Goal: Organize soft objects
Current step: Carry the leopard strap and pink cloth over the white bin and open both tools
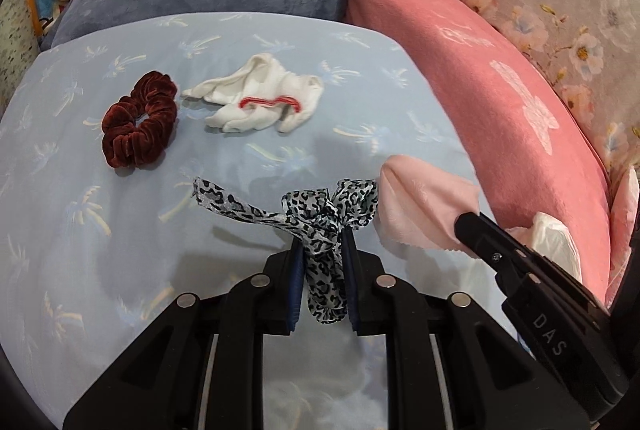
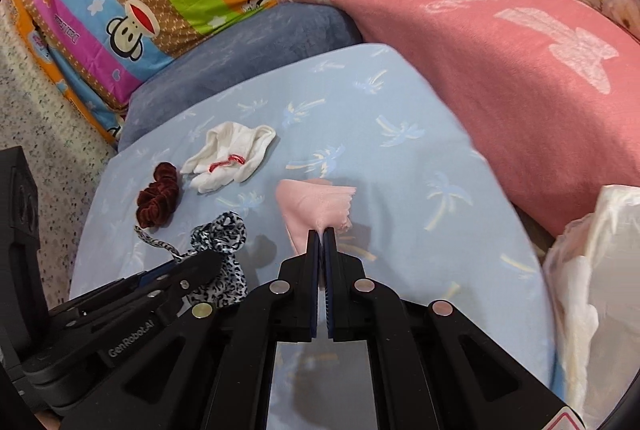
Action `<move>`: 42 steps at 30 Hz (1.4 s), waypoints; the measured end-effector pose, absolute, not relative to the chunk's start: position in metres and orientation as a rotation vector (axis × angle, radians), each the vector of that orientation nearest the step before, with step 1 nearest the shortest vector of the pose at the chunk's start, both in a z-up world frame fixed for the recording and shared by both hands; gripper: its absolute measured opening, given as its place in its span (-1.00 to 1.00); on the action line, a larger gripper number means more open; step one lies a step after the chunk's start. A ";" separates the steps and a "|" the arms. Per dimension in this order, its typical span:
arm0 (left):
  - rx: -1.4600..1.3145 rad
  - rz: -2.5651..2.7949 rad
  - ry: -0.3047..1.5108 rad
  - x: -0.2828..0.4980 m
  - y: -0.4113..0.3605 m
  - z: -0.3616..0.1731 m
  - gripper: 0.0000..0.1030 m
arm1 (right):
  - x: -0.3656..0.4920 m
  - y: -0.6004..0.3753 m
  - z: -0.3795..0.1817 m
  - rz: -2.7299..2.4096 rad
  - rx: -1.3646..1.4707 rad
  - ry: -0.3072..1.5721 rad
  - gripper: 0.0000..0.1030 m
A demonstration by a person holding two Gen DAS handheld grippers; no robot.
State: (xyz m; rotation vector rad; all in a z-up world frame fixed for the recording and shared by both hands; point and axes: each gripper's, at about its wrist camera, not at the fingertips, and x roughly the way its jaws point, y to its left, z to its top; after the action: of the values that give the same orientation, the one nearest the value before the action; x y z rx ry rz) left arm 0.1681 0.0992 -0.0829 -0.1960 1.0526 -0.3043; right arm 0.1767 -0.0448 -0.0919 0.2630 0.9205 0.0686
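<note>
Leopard-print ribbon (image 1: 320,222) hangs at lower centre of the left view, clenched in the left gripper (image 1: 320,250); limp and light, it is best pinched near its knot. Lower centre of the right view, the right gripper (image 2: 322,236) pinches a soft pink cloth (image 2: 316,204) by its edge above the bed (image 2: 420,158).

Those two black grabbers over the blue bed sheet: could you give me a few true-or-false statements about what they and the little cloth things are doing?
1. The left gripper is shut on the leopard-print scarf. True.
2. The right gripper is open. False: its fingers pinch the pink cloth.
3. The maroon scrunchie lies beside the white sock. True.
4. The scrunchie sits on the pink blanket. False: on the blue sheet.
</note>
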 end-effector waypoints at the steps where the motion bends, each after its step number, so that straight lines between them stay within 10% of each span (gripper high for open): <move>1: -0.188 -0.310 1.046 0.164 0.095 -0.079 -0.66 | 0.172 -0.048 -0.088 0.068 0.264 0.912 -0.95; 42: 0.149 -0.675 0.929 0.064 -0.126 -0.031 -0.63 | 0.001 -0.270 -0.018 -0.232 0.471 0.666 -0.95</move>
State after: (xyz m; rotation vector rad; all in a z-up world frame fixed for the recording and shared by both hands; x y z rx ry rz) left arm 0.0641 -0.1262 -0.0306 0.1489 0.9289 -0.6748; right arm 0.0010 -0.2704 -0.0180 0.4706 0.6658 -0.2317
